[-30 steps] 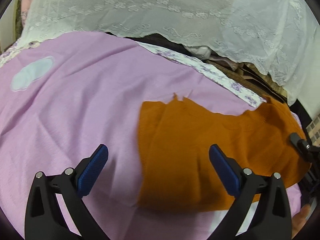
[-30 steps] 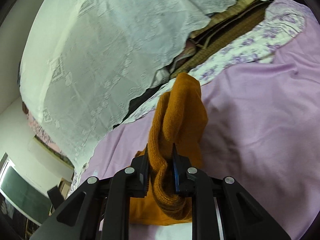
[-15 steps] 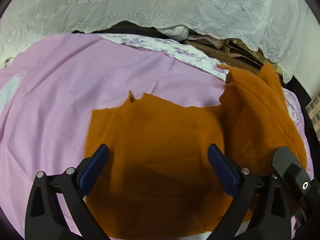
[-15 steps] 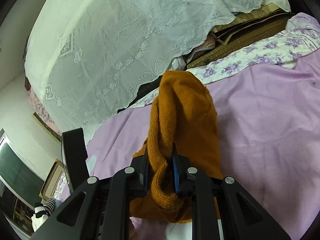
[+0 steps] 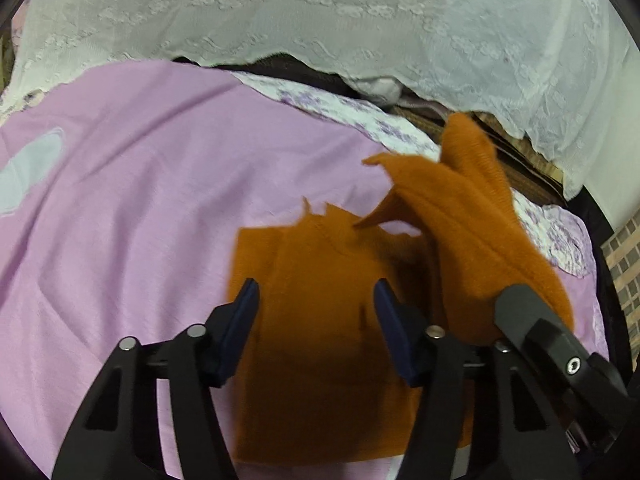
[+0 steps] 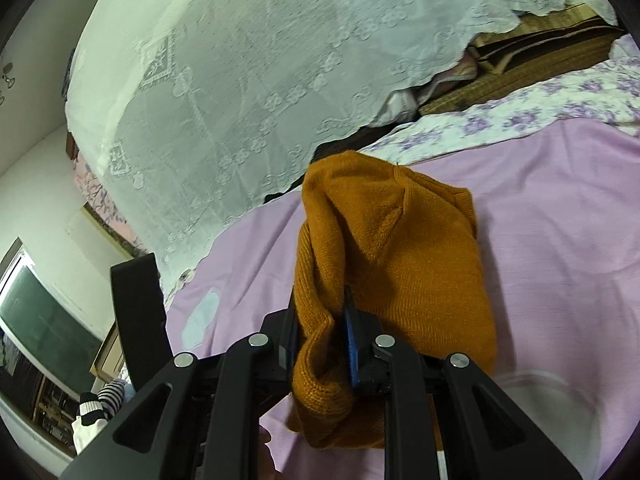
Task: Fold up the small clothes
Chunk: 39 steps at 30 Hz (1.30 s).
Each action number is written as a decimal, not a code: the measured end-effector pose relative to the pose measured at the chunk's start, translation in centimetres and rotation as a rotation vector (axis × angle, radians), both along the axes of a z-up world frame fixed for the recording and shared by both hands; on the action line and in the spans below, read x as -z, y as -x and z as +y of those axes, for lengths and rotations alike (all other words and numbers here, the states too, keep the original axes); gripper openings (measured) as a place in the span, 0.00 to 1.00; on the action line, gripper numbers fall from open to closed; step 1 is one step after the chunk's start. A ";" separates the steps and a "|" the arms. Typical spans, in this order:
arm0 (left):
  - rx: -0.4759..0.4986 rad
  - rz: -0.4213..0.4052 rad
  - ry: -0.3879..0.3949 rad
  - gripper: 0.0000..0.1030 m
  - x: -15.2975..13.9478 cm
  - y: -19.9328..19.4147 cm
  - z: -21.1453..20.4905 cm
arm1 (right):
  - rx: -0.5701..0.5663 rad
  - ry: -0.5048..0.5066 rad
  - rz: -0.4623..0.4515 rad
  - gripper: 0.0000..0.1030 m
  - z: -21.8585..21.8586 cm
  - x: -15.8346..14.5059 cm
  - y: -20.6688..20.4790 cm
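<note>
- My right tongs (image 6: 320, 332) are pinching a bunched fold of the orange sweater (image 5: 320, 320), lifting one side up and over the part lying flat on the bed (image 5: 140, 200).
- My left tongs (image 5: 316, 304) are hovering over the flat part, half wide; their jaws have just been closing, with sweater beneath them but nothing gripped, as far as I can tell.
- The knit is looking thick and slack, so I am judging it could slide out of the right pinch, dropping the raised side in a heap.
- Pulling across without pinning the flat part could be dragging the whole sweater over the smooth pink sheet (image 5: 120, 260) and skewing the fold.
- My two tongs are working close together; in the left view the right one's body is sitting just beside my left tongs, so a bump is a risk.
- The lace cloth (image 5: 320, 12) is hanging along the bed's far edge, and the lifted side is rising near it, so it could be snagging.
- Open sheet is lying wide to the left of the sweater; the bed's right edge is near.
</note>
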<state>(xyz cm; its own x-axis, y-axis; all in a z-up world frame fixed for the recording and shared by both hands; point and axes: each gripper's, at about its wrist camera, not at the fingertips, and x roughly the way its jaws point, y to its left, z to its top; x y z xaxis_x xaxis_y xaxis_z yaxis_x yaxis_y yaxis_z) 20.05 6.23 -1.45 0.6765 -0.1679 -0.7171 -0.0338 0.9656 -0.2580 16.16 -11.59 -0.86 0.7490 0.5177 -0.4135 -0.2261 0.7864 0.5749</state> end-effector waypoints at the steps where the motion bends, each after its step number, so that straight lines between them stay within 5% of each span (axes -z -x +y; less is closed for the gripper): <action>1: -0.010 -0.004 -0.003 0.54 -0.1 0.0 0.4 | -0.010 -0.006 0.003 0.19 0.4 0.0 -0.2; 18: -0.104 0.087 0.061 0.54 4.4 0.6 7.0 | -0.150 -0.010 0.107 0.26 5.8 3.5 -2.1; 26: -0.091 0.103 0.000 0.72 5.5 -0.5 6.9 | -0.154 -0.065 0.152 0.27 3.9 4.6 -2.3; 31: -0.142 0.087 0.031 0.83 5.3 -1.1 8.4 | -0.197 -0.082 0.153 0.29 3.9 4.3 -2.1; 39: -0.109 0.090 0.064 0.86 5.4 -4.6 8.6 | -0.253 -0.075 0.148 0.33 4.6 3.9 -1.9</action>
